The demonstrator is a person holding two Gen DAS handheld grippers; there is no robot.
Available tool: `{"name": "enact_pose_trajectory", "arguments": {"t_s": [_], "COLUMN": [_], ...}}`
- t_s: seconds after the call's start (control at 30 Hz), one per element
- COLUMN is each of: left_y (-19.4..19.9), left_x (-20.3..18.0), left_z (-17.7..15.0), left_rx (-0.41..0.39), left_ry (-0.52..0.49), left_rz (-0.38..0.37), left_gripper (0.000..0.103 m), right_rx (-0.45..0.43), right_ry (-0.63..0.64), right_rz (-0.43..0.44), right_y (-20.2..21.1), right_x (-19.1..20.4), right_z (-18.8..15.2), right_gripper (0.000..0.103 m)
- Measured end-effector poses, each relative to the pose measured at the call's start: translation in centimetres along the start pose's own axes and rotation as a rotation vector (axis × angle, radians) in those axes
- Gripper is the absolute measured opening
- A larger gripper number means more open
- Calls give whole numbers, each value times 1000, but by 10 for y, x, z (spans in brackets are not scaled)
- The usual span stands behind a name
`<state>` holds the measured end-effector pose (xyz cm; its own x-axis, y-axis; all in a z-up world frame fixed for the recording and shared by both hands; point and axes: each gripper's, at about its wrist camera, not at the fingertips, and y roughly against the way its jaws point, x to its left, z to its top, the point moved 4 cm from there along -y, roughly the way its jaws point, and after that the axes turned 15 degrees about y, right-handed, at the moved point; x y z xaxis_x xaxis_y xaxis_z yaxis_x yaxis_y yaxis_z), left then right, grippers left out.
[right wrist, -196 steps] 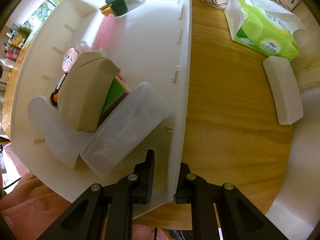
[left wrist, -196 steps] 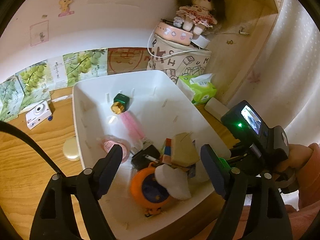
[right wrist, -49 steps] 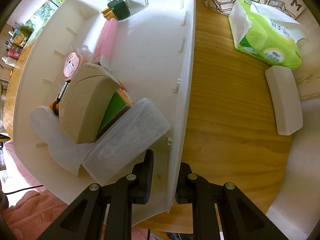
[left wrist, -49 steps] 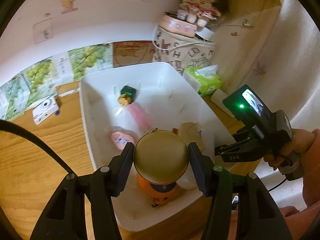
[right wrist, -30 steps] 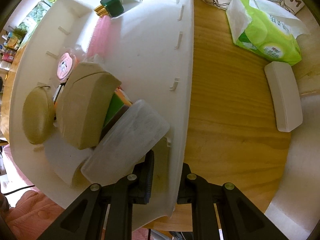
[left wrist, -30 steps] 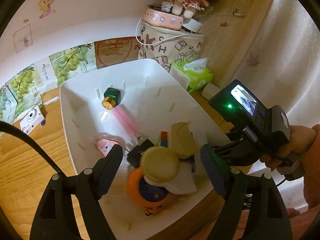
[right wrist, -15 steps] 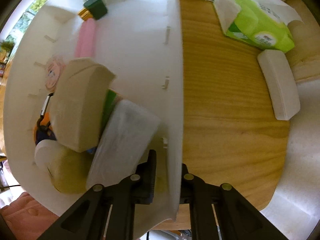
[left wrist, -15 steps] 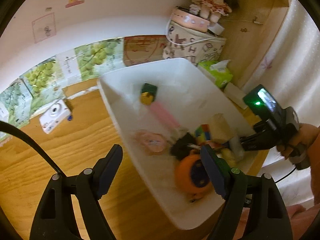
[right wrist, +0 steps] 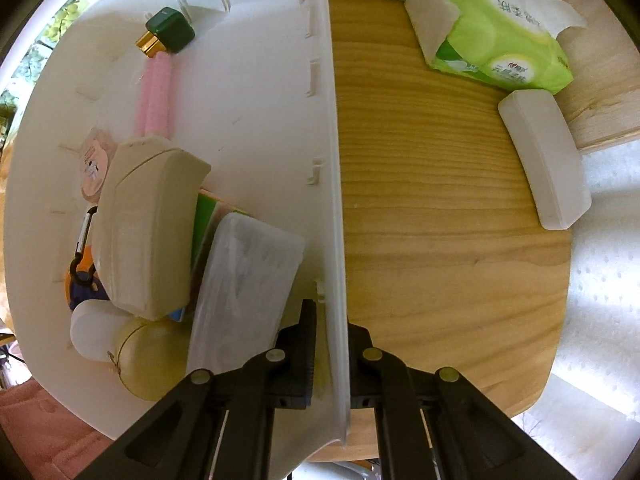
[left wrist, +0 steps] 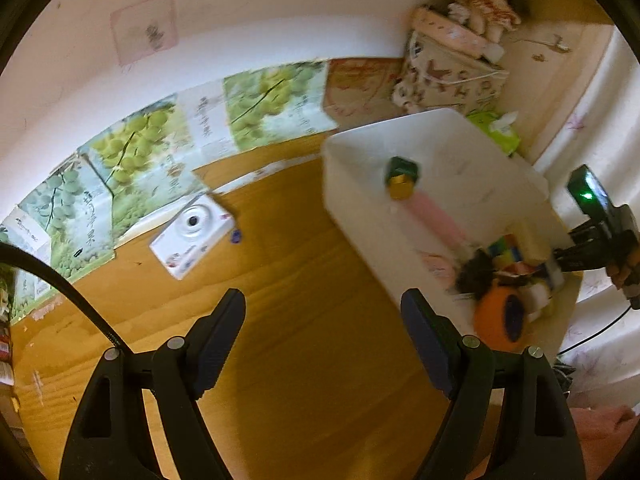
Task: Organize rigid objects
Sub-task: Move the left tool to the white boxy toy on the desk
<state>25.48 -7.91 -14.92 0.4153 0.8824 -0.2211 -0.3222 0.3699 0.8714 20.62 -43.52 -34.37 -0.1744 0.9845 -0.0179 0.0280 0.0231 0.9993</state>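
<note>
Right gripper [right wrist: 330,340] clamping bin wall [right wrist: 334,200]

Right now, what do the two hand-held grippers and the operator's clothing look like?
The left gripper has matte black plastic arms with silver pivot bolts, dark blue pads and a black cable along its left side. The right gripper has the same black arms and silver bolts; its body carries a small lit screen and a green light. A pink fuzzy sleeve shows.

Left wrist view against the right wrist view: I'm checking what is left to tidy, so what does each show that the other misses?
Only the left wrist view shows the white toy camera lying on the wooden table, below the open left gripper. Only the right wrist view shows the white case outside the bin and the right gripper clamped on the wall. Both show the white bin and green-capped bottle.
</note>
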Motion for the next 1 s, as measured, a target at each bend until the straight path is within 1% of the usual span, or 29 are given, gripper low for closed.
{"name": "enact_pose_trajectory", "arguments": {"t_s": [0.27,0.47,0.57,0.77,0.83,0.97,1.0], "left_y": [-34,-60,-74,-95,-101,-112,-114], "left_x": [49,67,73,85,89,96,98], "left_z": [21,33,39,53,59,68,70], "left_rx": [84,131,130,120,106,107,106], "left_ry": [-19,-39,-60,-54,-55,-44,-43], "left_rz": [37,34,53,57,63,58,61], "left_gripper": [83,84,86,88,88,88,91], "right_rx": [29,43,50,66,73,84,86], "right_ry": [-12,-34,-44,-48,-45,-45,-45], "right_rz": [-45,-48,-51,-56,-59,-62,-63], "right_y": [1,-3,-4,-6,-8,-12,-12], "right_x": [17,15,12,0,1,5,5], "right_z": [4,8,16,21,25,31,33], "right_gripper": [8,8,9,10,11,11,11]}}
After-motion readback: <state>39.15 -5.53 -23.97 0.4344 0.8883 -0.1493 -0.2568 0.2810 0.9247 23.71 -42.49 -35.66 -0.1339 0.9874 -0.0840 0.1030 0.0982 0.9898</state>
